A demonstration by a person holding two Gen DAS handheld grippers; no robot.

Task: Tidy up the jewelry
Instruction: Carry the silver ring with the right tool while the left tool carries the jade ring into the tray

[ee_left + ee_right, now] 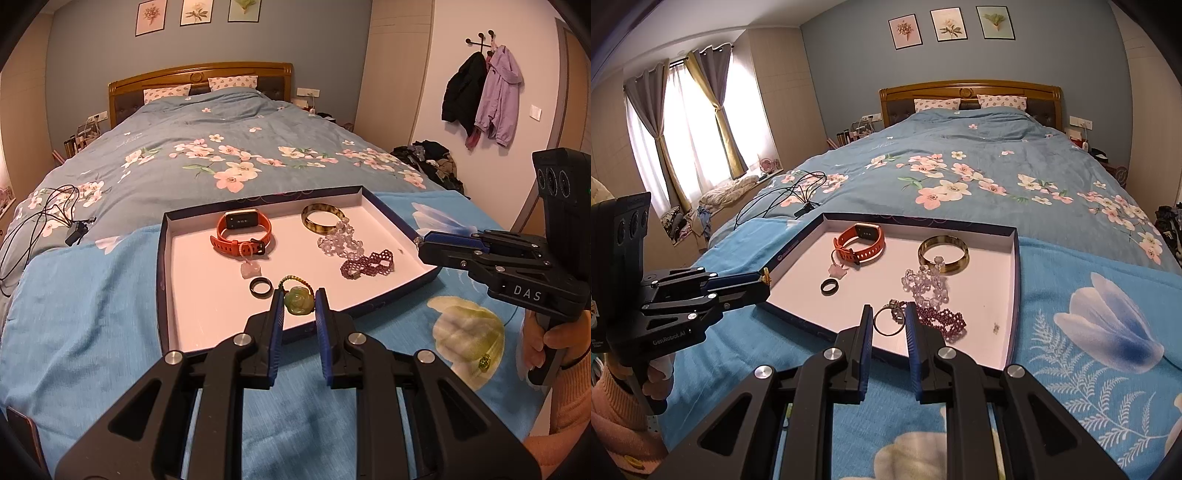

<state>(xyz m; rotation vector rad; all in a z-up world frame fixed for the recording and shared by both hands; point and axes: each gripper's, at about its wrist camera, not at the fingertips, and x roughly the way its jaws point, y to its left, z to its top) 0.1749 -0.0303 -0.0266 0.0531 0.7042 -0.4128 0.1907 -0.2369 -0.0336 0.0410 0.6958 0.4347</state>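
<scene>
Left tongs (299, 301) clenched on the green rose pendant (297, 300), right tongs (888, 319) clenched on a thin ring (886, 322), both over the near edge of the tray (161, 258). Best lowered onto bare tray floor, clear of the black ring (260, 286) and purple beads (942, 319), before letting go.

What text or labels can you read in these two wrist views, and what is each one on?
"DAS": white letters on the right gripper body, seen in the left wrist view.
"GenRobot.AI": on the left gripper body, seen in the right wrist view.
Smaller print below "GenRobot.AI": too small to read.
Orange watch screen: marks too small to read.
Tray rim logo: blurred.
</scene>
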